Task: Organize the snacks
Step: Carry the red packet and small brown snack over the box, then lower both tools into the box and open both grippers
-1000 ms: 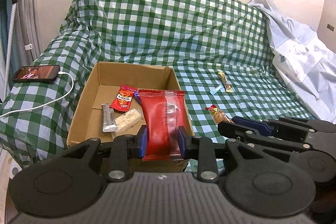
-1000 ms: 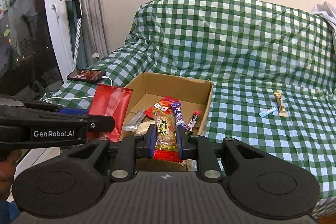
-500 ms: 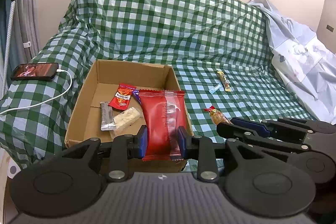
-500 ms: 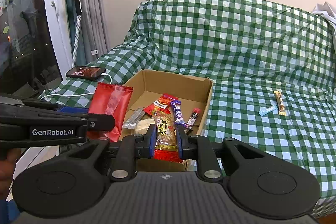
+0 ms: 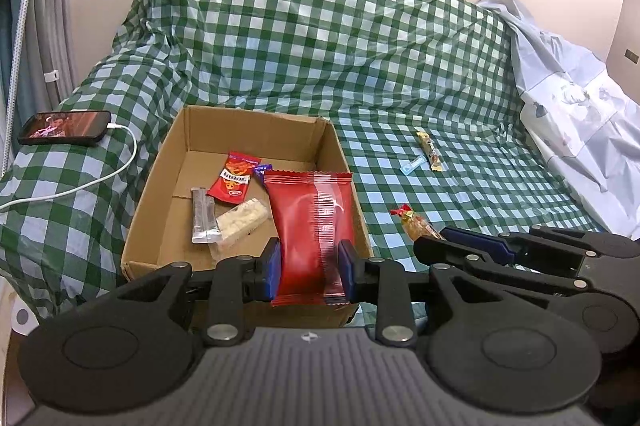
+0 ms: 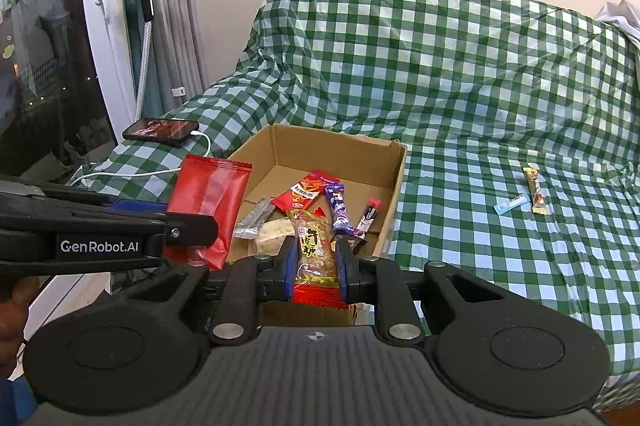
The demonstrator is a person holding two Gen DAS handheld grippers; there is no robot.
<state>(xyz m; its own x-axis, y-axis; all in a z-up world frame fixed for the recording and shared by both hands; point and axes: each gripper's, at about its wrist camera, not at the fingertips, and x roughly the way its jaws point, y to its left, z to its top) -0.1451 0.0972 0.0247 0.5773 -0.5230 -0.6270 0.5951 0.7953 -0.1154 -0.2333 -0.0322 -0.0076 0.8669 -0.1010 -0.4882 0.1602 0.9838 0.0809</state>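
Looking along my left gripper (image 5: pixel 308 272), I see its jaws clamped on the red packet (image 5: pixel 310 234), long axis running away from me, its far end hanging over the near right corner of the cardboard box (image 5: pixel 256 130). The box lies straight ahead and below, so a short reach forward should put this packet over the open floor. Two stick snacks (image 5: pixel 430 156) lie on the checked cover (image 5: pixel 440 66), well apart to the right.

From my right gripper (image 6: pixel 316 266), narrow jaws pinch the peanut bar (image 6: pixel 314 246) lengthwise, its tip over the box's near edge. Both loads seem about equally close to the box.
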